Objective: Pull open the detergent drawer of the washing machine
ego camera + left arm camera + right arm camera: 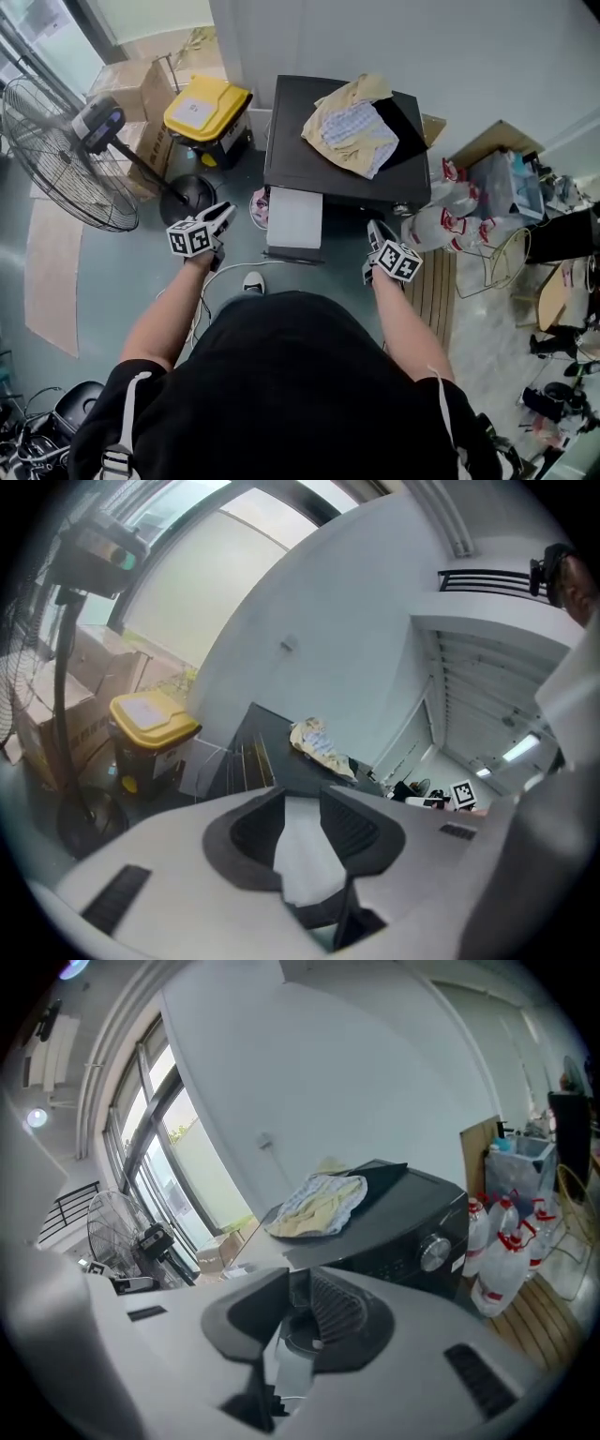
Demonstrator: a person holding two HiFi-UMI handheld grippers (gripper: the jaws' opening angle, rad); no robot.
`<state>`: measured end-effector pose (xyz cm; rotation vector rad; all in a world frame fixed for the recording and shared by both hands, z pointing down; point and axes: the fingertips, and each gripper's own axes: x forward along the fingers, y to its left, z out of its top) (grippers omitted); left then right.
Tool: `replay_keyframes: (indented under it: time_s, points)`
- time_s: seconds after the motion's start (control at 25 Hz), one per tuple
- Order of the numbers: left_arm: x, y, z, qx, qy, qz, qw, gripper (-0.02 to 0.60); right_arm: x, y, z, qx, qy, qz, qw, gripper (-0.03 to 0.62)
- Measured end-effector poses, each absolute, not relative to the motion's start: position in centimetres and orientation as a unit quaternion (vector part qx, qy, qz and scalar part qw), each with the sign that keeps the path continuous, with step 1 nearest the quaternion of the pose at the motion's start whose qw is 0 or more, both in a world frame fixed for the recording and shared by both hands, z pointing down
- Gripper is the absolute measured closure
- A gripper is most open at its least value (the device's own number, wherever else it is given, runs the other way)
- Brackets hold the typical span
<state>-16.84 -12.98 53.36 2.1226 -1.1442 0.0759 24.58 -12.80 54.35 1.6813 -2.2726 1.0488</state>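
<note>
The black washing machine (347,169) stands against the wall with a crumpled yellow and checked cloth (352,122) on its top. Its white detergent drawer (295,217) sticks out of the front at the left side. My left gripper (223,214) hovers just left of the drawer, jaws apart and empty. My right gripper (375,230) hangs at the machine's right front, a narrower gap between its jaws and nothing in them. In the left gripper view the gripper (302,799) shows the white drawer through its gap. The right gripper view (298,1283) shows the control knob (433,1252).
A large standing fan (56,150) and a yellow-lidded bin (206,108) stand left of the machine, with cardboard boxes (131,84) behind. Water bottles (450,211) and a wooden pallet (436,281) are on the right. My shoe (253,281) and a cable lie on the floor.
</note>
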Motion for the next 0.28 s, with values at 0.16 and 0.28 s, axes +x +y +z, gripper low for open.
replay_keyframes:
  time_s: [0.16, 0.28]
  points:
    - [-15.8, -13.1, 51.6, 0.832, -0.436, 0.026, 0.341, 0.458, 25.0, -12.9, 53.0, 0.559, -0.756, 0.333, 0.062, 0.522]
    - [-15.4, -13.0, 50.6, 0.837, -0.433, 0.024, 0.334, 0.459, 24.8, -12.9, 51.9, 0.557, -0.763, 0.323, 0.061, 0.522]
